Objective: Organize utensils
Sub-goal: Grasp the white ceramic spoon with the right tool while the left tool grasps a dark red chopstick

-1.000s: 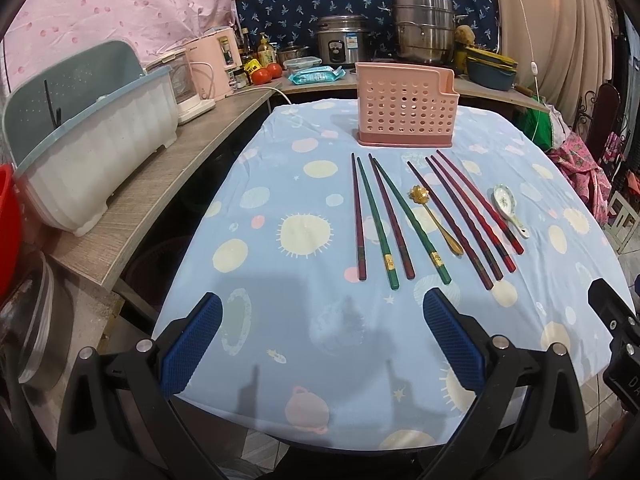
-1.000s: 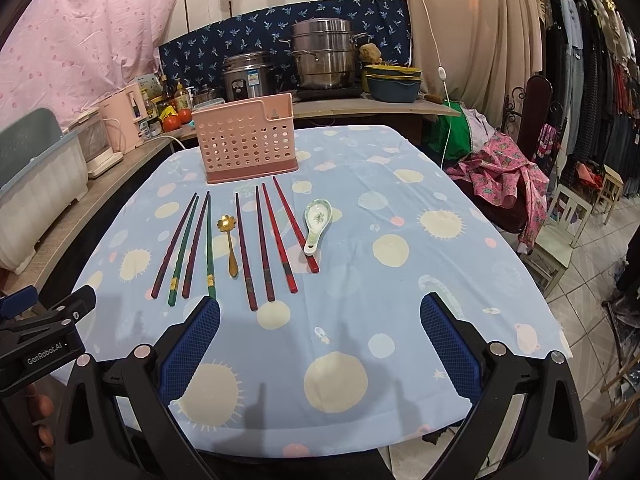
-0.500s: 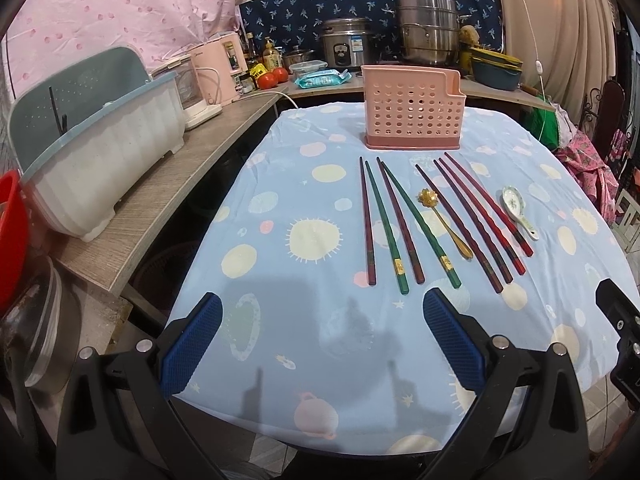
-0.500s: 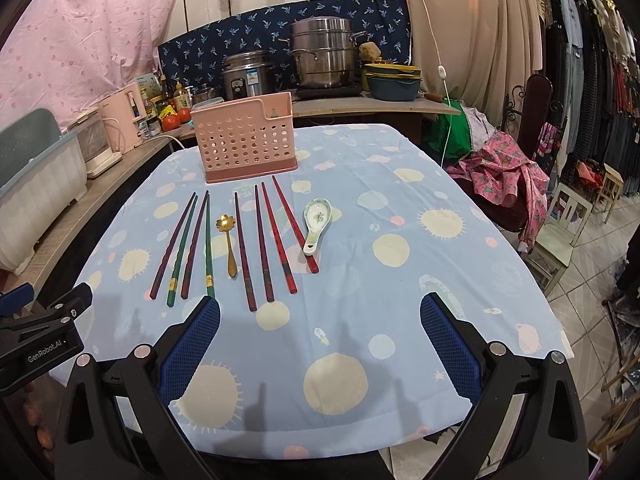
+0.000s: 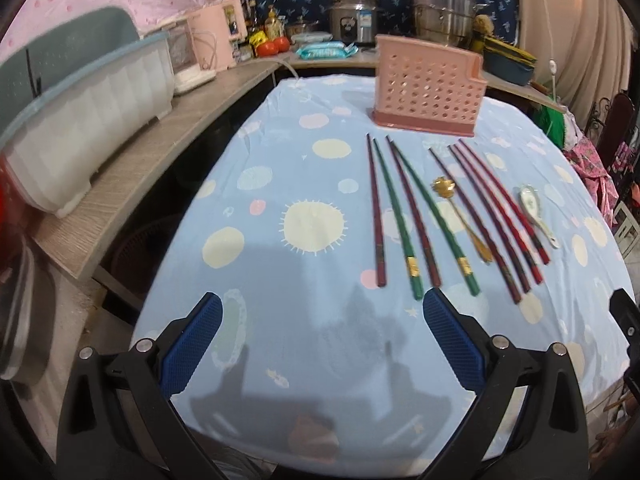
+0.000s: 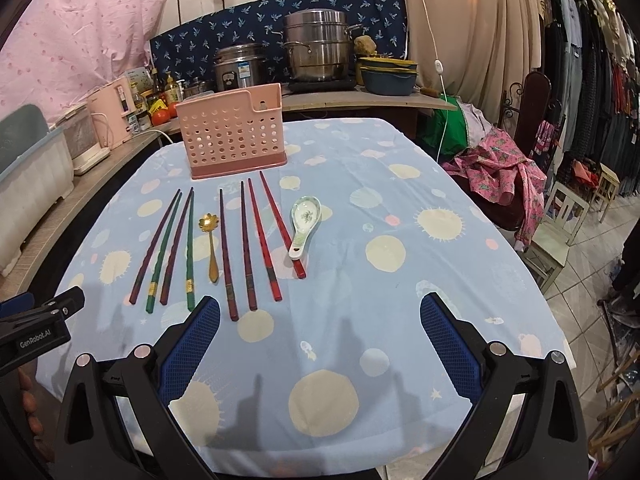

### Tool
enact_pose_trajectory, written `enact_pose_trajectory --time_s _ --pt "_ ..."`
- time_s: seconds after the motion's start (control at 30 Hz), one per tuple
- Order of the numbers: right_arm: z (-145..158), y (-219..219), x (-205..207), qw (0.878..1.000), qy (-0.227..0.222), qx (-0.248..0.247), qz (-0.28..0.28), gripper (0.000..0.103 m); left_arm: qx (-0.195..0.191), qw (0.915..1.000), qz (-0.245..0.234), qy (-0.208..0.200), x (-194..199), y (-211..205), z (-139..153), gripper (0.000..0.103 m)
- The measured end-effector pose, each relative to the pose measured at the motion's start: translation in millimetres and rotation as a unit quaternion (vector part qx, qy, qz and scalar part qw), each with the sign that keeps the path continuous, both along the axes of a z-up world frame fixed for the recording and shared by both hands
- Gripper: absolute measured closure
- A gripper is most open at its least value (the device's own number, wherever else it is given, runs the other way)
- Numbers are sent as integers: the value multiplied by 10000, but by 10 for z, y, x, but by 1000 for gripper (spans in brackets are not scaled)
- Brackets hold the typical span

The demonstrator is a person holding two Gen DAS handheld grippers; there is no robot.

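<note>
Your left gripper [image 5: 322, 336] hangs over the near edge of the tabletop [image 5: 280, 152] with its jaws spread wide and nothing between the blue pads [image 5: 192, 344]; your right gripper [image 6: 320, 340] does the same further along that near edge, jaws wide, empty. The pink holder [image 6: 234, 138] stands upright near the far edge of the tabletop; the utensils lie in a row on the blue cloth between it and the near edge, handles toward you. From the left side of the row: two dark maroon chopsticks [image 6: 154, 246] alternate with two green chopsticks [image 6: 189, 250]; then the gold spoon [image 6: 211, 246], bowl toward the holder; then two more dark chopsticks [image 6: 226, 256]; then two red chopsticks [image 6: 264, 236]; last the white ceramic spoon [image 6: 303, 222], just beside the outermost red one. Your left gripper's tip shows at the left edge of the right wrist view; a wooden counter [image 5: 160, 148] runs along the tabletop's left edge.
</note>
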State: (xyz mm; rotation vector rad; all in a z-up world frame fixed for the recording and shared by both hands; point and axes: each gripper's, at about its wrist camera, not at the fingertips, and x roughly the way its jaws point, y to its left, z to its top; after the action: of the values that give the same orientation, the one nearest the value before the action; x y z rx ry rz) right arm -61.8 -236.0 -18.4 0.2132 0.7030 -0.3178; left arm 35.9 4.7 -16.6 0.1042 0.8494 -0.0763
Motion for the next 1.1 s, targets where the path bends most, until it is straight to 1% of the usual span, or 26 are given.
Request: enact_pose_trajectory --time_s 0.13,0.33,0.43,0.5,0.53,0.6,0.63,0.7,0.73,0.8,0.83,0.9,0.97,1.1 --pt "-88 -53 148 10000 80 10 -11 7 -86 9998 6 185 216 22 -161 8" --pt "-186 -134 444 9998 171 78 -14 7 -126 9990 -158 406 487 -78 -361 18" --pt "-226 -193 624 9997 187 134 -13 12 -162 9984 -183 502 609 -123 -450 25" --pt "-259 -231 748 9996 205 212 6 19 -181 9981 -215 544 676 -149 -488 30" --pt "-273 -247 796 9995 218 243 8 22 -209 9979 -235 559 717 -164 -505 31" --pt "-306 -293 921 9991 242 346 29 34 -235 9978 -263 563 758 -183 -525 36" --pt "-318 -308 967 9990 248 374 32 37 -260 9976 -287 577 785 -192 -541 38" --pt "-342 -355 1078 9986 250 462 37 48 -295 9971 -324 620 822 -205 -567 43" --pt "-358 -386 1125 9983 254 530 34 51 -291 9971 -348 607 828 -217 -575 44" --pt "-403 -453 1217 9970 286 719 9 64 -300 9970 -390 603 844 -231 -573 48" --pt "-434 -487 1265 9962 311 811 4 67 -319 9968 -420 593 846 -239 -572 50" --pt "-486 -522 1334 9952 362 909 10 76 -343 9966 -453 590 855 -251 -573 54" --pt "-534 -521 1373 9945 413 958 31 79 -369 9965 -466 581 851 -259 -576 55" --pt "-620 -510 1410 9933 527 1025 74 82 -393 9967 -460 546 840 -264 -586 56"
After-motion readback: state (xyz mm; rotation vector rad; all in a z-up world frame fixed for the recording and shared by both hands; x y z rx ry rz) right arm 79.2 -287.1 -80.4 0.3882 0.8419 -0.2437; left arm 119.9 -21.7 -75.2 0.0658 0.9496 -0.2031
